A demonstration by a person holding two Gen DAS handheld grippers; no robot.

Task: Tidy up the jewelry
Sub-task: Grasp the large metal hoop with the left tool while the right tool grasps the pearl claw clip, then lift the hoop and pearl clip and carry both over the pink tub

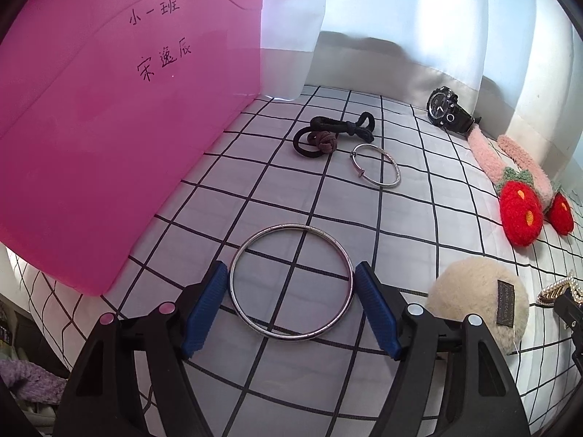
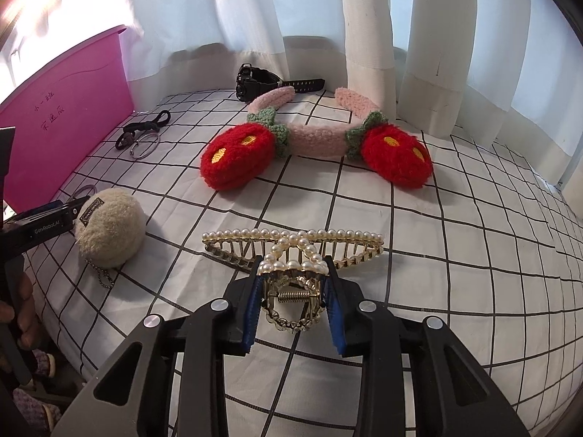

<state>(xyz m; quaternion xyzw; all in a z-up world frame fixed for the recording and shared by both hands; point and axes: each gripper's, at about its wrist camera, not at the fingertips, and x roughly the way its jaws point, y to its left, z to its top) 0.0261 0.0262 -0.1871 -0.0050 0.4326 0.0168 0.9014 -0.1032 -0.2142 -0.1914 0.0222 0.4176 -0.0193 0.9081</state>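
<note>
Two metal bangles lie on the checked bedsheet (image 1: 419,218): the large bangle (image 1: 291,282) sits between the pads of the left claw (image 1: 291,302), which stands wide, pads just beside the ring, whether touching I cannot tell; the small bangle (image 1: 377,164) lies at 12 o'clock beyond it. Also one bunch of hair ties (image 1: 331,134), one watch (image 1: 446,109), one strawberry headband (image 2: 317,138) and one fluffy ball (image 2: 109,227). The right claw (image 2: 293,309) is closed partway on the one pearl hair clip (image 2: 291,251). One pink box (image 1: 109,116) stands at 10 o'clock, contents hidden.
</note>
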